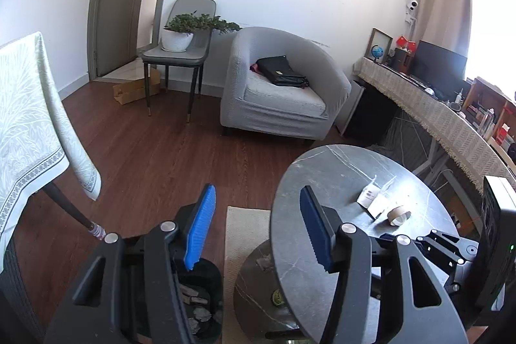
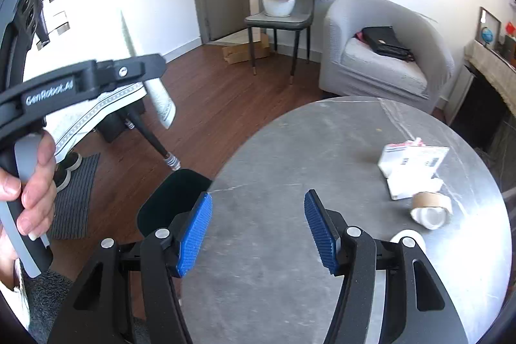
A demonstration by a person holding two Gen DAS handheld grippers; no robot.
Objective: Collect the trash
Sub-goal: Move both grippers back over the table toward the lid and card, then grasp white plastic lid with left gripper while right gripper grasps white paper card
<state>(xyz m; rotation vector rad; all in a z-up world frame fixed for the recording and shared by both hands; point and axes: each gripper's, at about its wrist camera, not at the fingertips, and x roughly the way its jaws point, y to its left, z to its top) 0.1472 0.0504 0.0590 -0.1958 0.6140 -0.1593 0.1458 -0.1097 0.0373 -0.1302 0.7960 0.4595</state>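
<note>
My left gripper (image 1: 258,190) stands open with nothing between its blue pads, above the gap between a black trash bin (image 1: 213,273) and a round grey marble table (image 1: 322,170). The bin holds crumpled grey scraps. On the table lie white paper wrappers (image 1: 371,197) and a cardboard tape roll (image 1: 399,215). My right gripper (image 2: 258,195) is open and empty over the near part of the table (image 2: 290,150). The wrappers (image 2: 412,163) and the roll (image 2: 430,208) lie to its right, and the bin (image 2: 171,199) sits just off the table's left edge.
A grey armchair (image 1: 274,92) with a black bag, a chair with a potted plant (image 1: 177,37) and a cardboard box (image 1: 135,89) stand by the far wall. A cloth-covered table (image 1: 29,124) is at the left. A white object (image 2: 407,239) shows behind my right finger.
</note>
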